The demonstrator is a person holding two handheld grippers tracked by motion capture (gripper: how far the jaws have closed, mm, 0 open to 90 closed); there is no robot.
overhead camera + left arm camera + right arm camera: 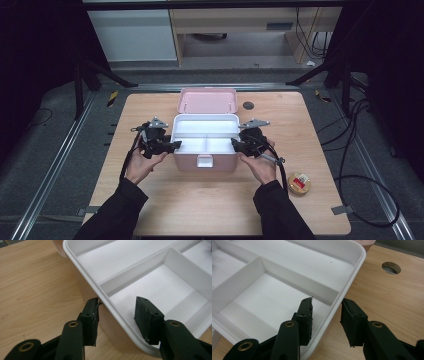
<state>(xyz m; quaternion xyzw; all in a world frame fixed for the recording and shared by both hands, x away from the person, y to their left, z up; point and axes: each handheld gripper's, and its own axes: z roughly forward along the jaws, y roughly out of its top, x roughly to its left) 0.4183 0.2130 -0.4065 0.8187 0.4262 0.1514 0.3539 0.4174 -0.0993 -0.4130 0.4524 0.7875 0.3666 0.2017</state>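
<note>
Right of box [205, 160], small tin [299, 183]

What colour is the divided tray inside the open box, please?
White; the divided plastic tray shows best in the left gripper view.

Small round tin [299, 183] near table's [150, 107] right front; round hole [248, 105] behind

Hidden, cropped and unreadable parts

In both gripper views the white tray [140, 277] runs off the frame edges past the fingers, and the pink box body under its rim is mostly hidden. In the left gripper view, whether either pad [146, 317] actually touches the rim is unclear. In the high view, the small round tin [299, 183] has a label too small to read, and the hands cover the gripper bodies.
</note>
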